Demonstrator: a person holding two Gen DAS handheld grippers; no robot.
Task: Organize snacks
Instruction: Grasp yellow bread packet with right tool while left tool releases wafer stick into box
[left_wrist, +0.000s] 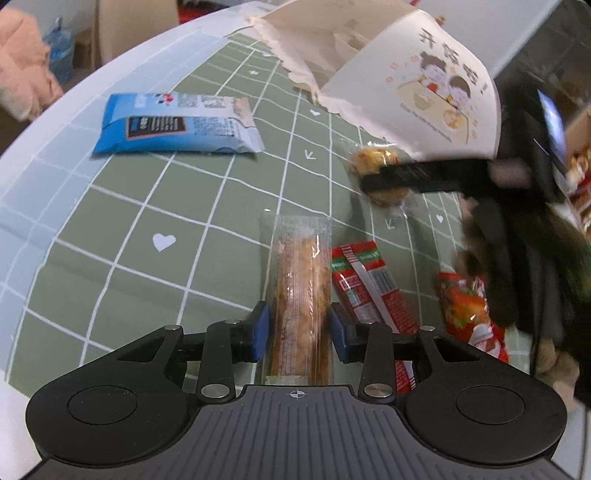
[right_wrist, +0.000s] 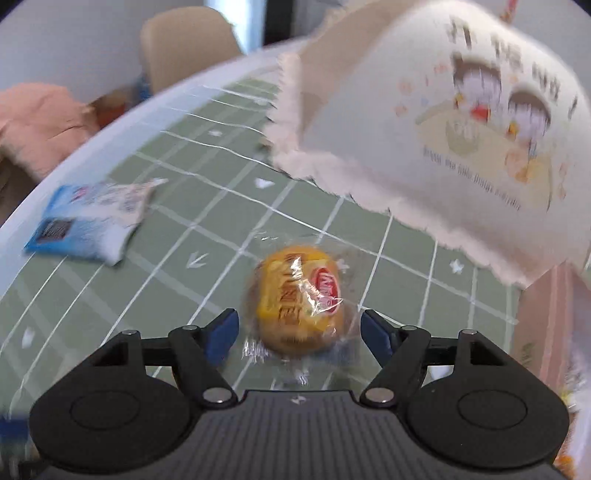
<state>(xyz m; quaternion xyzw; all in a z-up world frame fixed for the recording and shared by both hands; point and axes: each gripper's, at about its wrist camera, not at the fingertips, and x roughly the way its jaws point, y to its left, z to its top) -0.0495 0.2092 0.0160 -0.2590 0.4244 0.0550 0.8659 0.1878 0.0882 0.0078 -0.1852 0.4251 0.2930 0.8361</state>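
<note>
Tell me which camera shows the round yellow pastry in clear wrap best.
Right wrist: the round yellow pastry in clear wrap lies whole and central there. Left wrist shows it at the side, partly hidden by a black claw finger.

Five wrapped snacks (left_wrist: 300, 295), one torn box (left_wrist: 413, 85).

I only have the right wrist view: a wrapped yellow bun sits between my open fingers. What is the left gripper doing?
Observer: The left gripper straddles a long clear-wrapped pastry stick, with a pad on either side, not visibly squeezing.
Operator: Anything else near it?
Observer: A red packet lies beside the stick, on its right in the left wrist view, and a red-orange packet lies beyond that.
</note>
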